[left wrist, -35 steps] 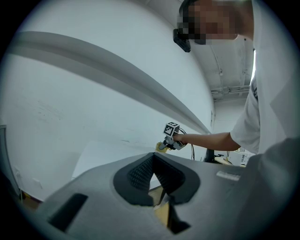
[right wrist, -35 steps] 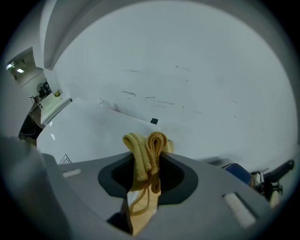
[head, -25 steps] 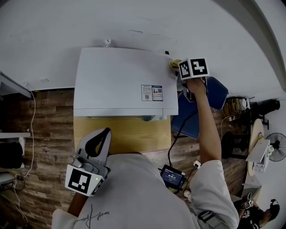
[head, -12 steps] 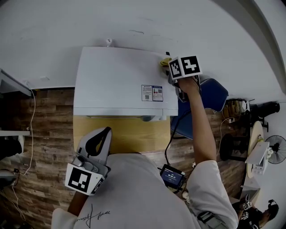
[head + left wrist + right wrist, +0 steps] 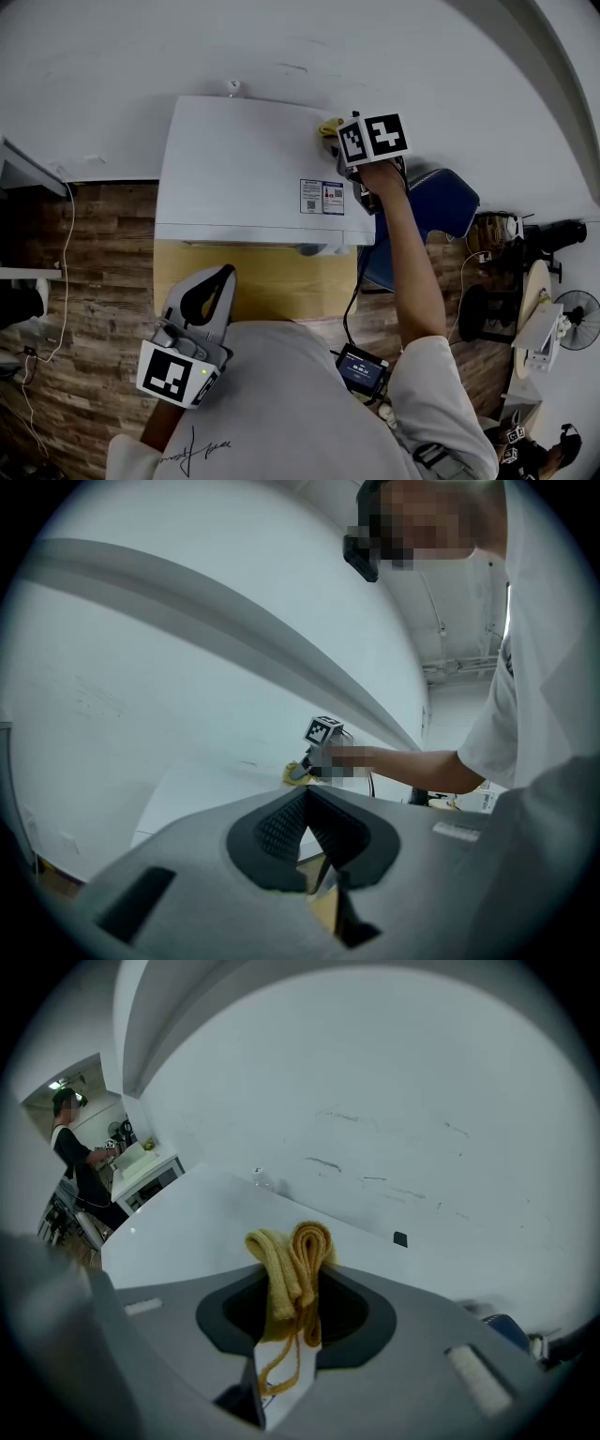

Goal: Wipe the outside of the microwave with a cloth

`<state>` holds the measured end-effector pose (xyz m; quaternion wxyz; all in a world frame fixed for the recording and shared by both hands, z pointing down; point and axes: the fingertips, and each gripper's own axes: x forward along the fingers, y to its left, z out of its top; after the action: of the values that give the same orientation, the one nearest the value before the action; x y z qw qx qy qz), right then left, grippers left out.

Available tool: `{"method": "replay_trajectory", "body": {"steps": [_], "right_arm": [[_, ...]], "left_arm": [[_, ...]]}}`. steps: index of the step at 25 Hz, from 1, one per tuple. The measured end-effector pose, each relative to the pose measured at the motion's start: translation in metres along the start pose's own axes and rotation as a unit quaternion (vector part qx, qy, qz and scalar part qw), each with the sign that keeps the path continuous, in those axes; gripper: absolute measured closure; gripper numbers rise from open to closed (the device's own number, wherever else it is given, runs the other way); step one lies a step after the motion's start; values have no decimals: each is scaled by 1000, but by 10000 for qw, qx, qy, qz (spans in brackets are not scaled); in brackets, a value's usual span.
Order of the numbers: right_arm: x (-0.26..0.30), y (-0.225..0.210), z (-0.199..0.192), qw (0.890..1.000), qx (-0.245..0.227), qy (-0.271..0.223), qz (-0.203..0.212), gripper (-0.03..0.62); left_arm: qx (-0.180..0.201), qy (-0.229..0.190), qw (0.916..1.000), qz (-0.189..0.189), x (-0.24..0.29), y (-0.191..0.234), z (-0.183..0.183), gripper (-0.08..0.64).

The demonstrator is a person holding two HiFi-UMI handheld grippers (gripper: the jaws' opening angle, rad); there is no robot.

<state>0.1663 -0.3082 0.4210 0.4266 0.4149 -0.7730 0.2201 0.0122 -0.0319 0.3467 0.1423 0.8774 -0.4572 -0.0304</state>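
The white microwave (image 5: 253,169) stands against the wall, seen from above. My right gripper (image 5: 336,131) is shut on a folded yellow cloth (image 5: 328,127) at the back right part of the microwave's top (image 5: 197,1232). In the right gripper view the cloth (image 5: 292,1269) bulges out between the jaws. My left gripper (image 5: 208,292) hangs low near my body, in front of the microwave, its jaws pressed together with nothing between them. In the left gripper view the right gripper (image 5: 302,771) and the cloth (image 5: 292,772) show far off on the microwave top.
The microwave rests on a wooden table (image 5: 253,281). A blue chair (image 5: 436,211) stands to the right of it. A small device with a screen (image 5: 361,370) hangs at my waist. A white wall (image 5: 281,47) is right behind the microwave. A person (image 5: 75,1162) stands far off.
My right gripper has slid leftward along the back of the microwave top with the cloth. The left gripper has stayed where it was.
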Motion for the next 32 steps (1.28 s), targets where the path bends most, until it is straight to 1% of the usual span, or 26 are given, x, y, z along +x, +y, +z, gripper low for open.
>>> {"method": "replay_trajectory", "body": {"steps": [6, 10, 22, 32], "right_arm": [[8, 36, 15, 9990, -97, -105, 424, 472], [13, 60, 24, 9982, -292, -116, 517, 472], [26, 115, 47, 9936, -494, -222, 992, 474], [41, 174, 73, 9867, -696, -306, 1435, 474]], "left_arm": [[18, -18, 10000, 49, -3, 3, 2, 565], [12, -27, 9999, 116, -9, 8, 3, 565], [-16, -74, 9994, 349, -22, 18, 5, 565], [-34, -70, 9985, 544, -34, 31, 6, 566]]}}
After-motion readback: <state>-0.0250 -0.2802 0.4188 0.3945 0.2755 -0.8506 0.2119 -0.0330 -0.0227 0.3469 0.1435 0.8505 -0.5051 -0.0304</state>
